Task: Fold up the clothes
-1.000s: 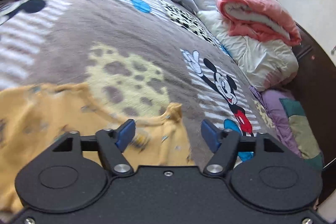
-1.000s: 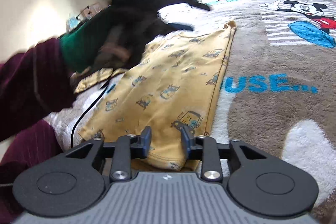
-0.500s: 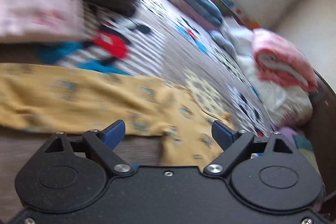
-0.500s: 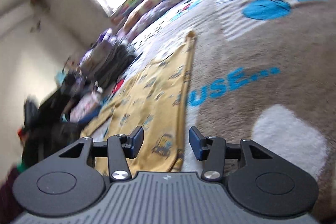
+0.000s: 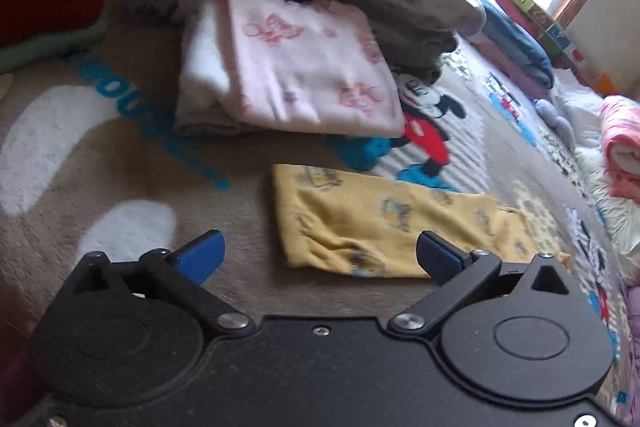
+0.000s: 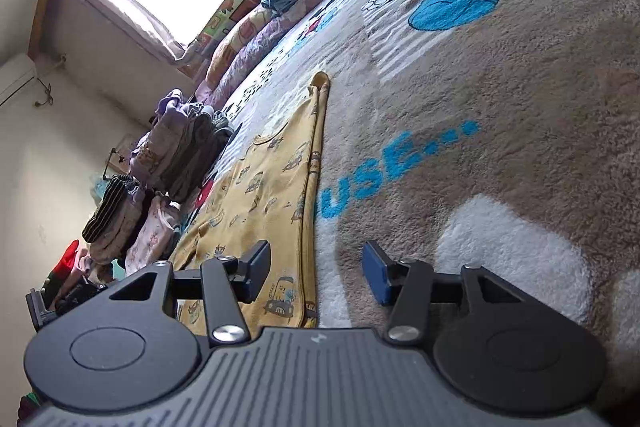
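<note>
Fingers: both pairs spread wide, holding nothing.
Left gripper [image 5: 318, 255]: low over blanket [image 5: 120, 219], facing yellow garment [image 5: 384, 227].
Right gripper [image 6: 316, 277]: over garment's edge.

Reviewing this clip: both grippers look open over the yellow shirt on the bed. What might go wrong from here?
1. The yellow shirt is doubled over with a rumpled near edge; the open left gripper may pinch only the top layer and undo the fold.
2. The open right gripper straddles the shirt's edge and the fleece blanket, so it might grab the blanket too.
3. The pink folded cloth lies close behind; a fold toward it might bump it.
</note>
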Demonstrator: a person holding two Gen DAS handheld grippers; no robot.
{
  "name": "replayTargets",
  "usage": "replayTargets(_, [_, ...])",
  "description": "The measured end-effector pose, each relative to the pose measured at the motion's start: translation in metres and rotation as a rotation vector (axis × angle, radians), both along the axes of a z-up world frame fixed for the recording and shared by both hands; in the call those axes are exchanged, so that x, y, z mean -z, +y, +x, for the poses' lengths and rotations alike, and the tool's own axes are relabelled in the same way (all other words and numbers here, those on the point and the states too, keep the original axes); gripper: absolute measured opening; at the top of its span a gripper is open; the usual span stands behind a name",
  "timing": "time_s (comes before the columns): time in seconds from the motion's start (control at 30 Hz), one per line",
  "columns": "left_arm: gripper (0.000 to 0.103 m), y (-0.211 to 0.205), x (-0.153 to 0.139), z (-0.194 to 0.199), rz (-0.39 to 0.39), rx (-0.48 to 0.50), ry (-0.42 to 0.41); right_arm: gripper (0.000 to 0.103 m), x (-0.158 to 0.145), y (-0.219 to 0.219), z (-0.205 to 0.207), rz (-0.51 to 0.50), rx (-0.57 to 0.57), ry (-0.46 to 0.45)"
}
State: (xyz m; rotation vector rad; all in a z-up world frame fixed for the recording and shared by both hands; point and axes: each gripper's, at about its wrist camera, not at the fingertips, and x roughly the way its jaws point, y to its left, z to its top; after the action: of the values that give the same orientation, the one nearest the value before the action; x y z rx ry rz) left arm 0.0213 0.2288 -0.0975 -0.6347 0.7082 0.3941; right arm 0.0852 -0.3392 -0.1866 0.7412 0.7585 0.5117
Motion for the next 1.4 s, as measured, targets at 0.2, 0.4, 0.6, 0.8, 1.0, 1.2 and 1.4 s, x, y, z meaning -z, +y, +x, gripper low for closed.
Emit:
replayTargets(0.2, [0.094, 0.030, 0.023, -0.003, -0.169, -0.079, -0.047, 0.052, 0.001, 0.000, 0.000, -0.009, -0.004, 0.001])
replayTargets(0.4, [0.070, 0.054, 0.031, -0.001, -0.258, -0.108, -0.101, 0.052, 0.002, 0.001, 0.000, -0.021, -0.007, -0.002])
replayTargets(0.6, [0.053, 0.063, 0.037, 0.003, -0.297, -0.092, -0.134, 0.052, 0.003, 0.001, 0.000, -0.028, -0.011, -0.005])
replayTargets(0.8, [0.029, 0.073, 0.045, 0.013, -0.345, -0.057, -0.164, 0.052, 0.004, 0.001, 0.000, -0.032, -0.013, -0.006])
replayTargets(1.0, [0.011, 0.071, 0.048, 0.020, -0.321, -0.021, -0.164, 0.052, 0.005, 0.001, 0.001, -0.032, -0.014, -0.007])
replayTargets(1.2, [0.007, 0.044, 0.021, 0.017, -0.214, 0.087, -0.225, 0.052, 0.005, 0.000, 0.000, -0.029, -0.014, -0.008])
replayTargets(1.4, [0.007, -0.002, -0.011, 0.023, -0.129, 0.215, -0.269, 0.052, 0.005, 0.000, 0.000, -0.027, -0.014, -0.008])
